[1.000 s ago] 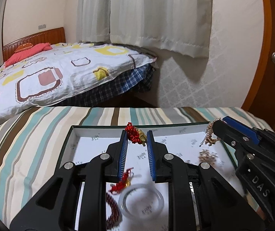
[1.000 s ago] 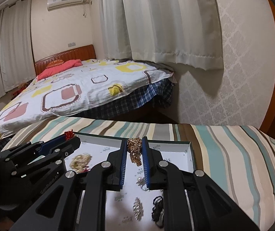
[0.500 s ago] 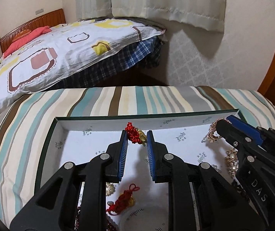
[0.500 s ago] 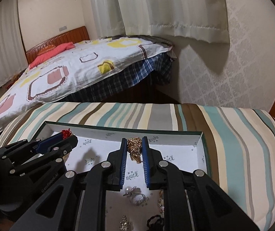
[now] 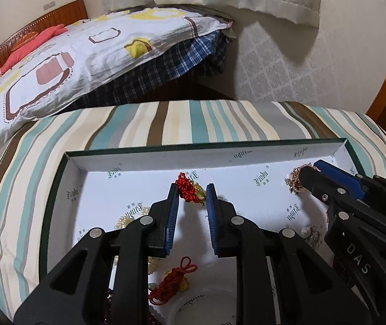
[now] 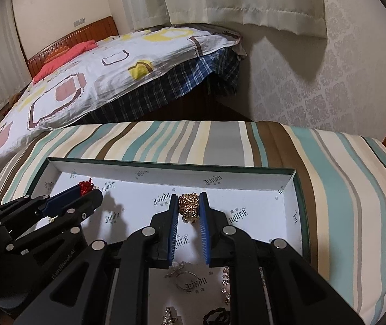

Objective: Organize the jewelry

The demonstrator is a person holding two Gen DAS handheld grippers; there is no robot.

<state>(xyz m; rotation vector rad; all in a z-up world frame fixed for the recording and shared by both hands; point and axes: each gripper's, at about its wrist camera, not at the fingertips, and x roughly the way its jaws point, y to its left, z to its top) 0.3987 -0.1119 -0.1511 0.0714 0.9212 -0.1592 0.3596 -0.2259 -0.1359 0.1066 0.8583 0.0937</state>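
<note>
My left hand-held gripper (image 5: 192, 193), centre of the left wrist view, has its blue-padded fingers closed partway onto a red knotted charm with a gold piece (image 5: 190, 191), held at the fingertips above the white printed floor of the shallow green-edged box (image 5: 57, 189). My right hand-held gripper (image 6: 189, 205), centre of the right wrist view, is pinched narrowly onto a bunched gold chain (image 6: 188, 206), also over the box floor, toward its far right part. In each view the other hand-held gripper enters from the side with its item at the tips. Along the lower edge of the left view, on the box floor, lie a second red knotted charm (image 5: 172, 281), a pearl cluster (image 5: 128, 218) and a clear bangle (image 5: 193, 306). The lower right view shows a ring (image 6: 186, 281) and small sparkly pieces (image 6: 225, 288). The box rests on a striped cushion (image 6: 341, 189); a bed (image 5: 71, 48) fills the upper left of both views.
</note>
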